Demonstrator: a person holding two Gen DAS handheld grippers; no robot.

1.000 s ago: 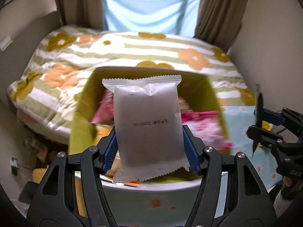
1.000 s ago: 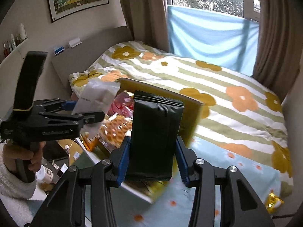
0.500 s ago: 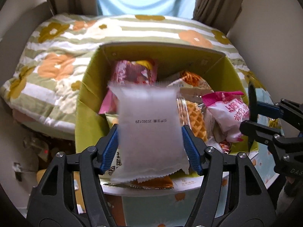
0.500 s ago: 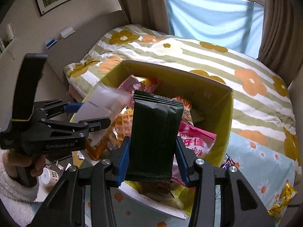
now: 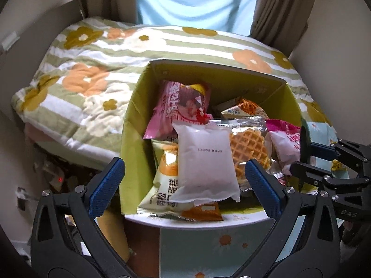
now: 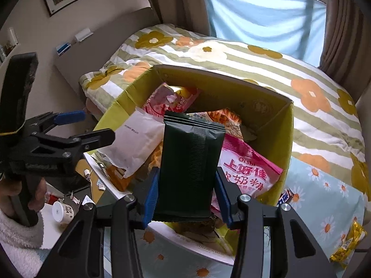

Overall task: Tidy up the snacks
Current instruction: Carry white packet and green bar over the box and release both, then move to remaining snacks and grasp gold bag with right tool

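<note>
**Ana:** Fingers first, the left pair (image 5: 185, 180): they stand spread wide and are opening further, blue pads well clear on both sides of the white packet (image 5: 206, 162). Nothing presses on it.

**Ben:** So where does that packet sit?

**Ana:** Between the pads but let go, lying on the heap of snacks inside the yellow-green box (image 5: 132, 125). It leans over a waffle pack (image 5: 250, 150) and a pale pouch with an orange picture (image 5: 164, 185). A pink bag (image 5: 176, 108) stands behind it, toward the box's far wall.

**Ben:** And the right fingers (image 6: 186, 199)?

**Ana:** Opening too, though far narrower. A dark green packet (image 6: 190, 162) stands upright between the blue pads. The left pad looks to lie against its edge; on the right side I cannot tell whether the pad touches it.

**Ben:** Is the green one over the box?

**Ana:** Yes, above its near part, in front of a pink-and-white bag with red lettering (image 6: 245, 173). From the right camera the white packet shows left of it, beside the left tool and the hand (image 6: 23, 197) gripping that tool's handle, in a fluffy white sleeve.

**Ben:** Anything outside the box?

**Ana:** The box sits on a surface covered by a light blue daisy cloth (image 6: 324, 197). A small blue-wrapped snack (image 6: 286, 197) lies just beside the box there, and a yellow wrapper (image 6: 347, 243) near the cloth's right edge. A flowered, striped quilt on the bed (image 6: 255, 53) fills the background.
</note>
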